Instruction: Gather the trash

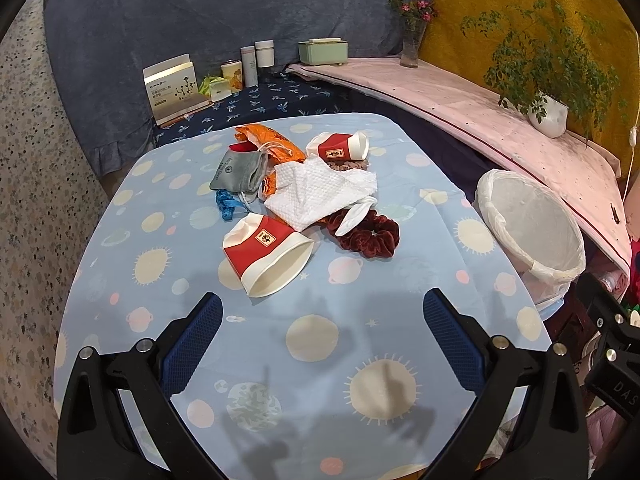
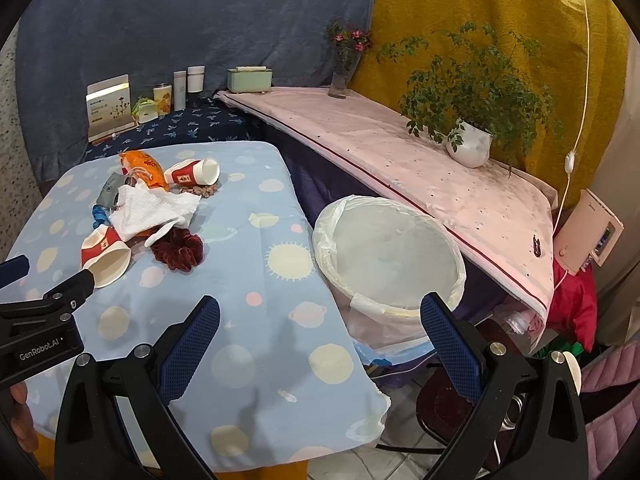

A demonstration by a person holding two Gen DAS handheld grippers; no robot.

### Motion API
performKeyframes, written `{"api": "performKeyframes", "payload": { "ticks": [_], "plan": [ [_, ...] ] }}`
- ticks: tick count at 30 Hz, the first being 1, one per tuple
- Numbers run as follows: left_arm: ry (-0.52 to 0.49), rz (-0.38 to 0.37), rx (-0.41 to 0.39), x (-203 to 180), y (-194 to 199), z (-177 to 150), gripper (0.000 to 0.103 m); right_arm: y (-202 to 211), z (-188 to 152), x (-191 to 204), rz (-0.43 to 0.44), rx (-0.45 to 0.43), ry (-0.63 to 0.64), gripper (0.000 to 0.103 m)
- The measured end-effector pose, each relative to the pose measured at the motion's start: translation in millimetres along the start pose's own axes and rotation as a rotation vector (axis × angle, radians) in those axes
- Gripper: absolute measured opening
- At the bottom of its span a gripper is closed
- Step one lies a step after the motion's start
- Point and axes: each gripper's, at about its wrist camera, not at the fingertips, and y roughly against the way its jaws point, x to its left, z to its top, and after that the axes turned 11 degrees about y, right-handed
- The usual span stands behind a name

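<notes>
Litter lies in a heap on the blue planet-print tablecloth (image 1: 320, 344). A red and white paper cup (image 1: 266, 254) lies on its side nearest me, a second cup (image 1: 340, 147) lies farther back. Between them are a crumpled white paper towel (image 1: 316, 192), an orange wrapper (image 1: 266, 140), a grey pouch (image 1: 240, 172) and a dark red scrunchie (image 1: 370, 236). The white-lined trash bin (image 2: 390, 256) stands off the table's right edge. My left gripper (image 1: 322, 324) is open, just short of the near cup. My right gripper (image 2: 320, 328) is open over the table's right edge beside the bin.
A pink-covered shelf (image 2: 400, 168) runs behind the bin with a potted plant (image 2: 470, 144) and a flower vase (image 2: 344, 68). Boxes, tins and bottles (image 1: 248, 68) stand on a dark blue surface behind the table. A white cable (image 2: 576, 120) hangs at far right.
</notes>
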Motion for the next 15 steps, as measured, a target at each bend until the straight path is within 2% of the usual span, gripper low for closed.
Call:
{"api": "performKeyframes", "payload": {
  "ticks": [12, 15],
  "plan": [
    [-0.018, -0.003, -0.009, -4.6, -5.5, 2.2, 0.096, -5.1, -0.1, -2.7, -0.007, 0.002, -0.010, 0.096],
    [-0.018, -0.028, -0.028, -4.8, -7.1, 4.0, 0.096, -7.9, 0.9, -4.1, -0.016, -0.003, -0.024, 0.096]
  ]
}}
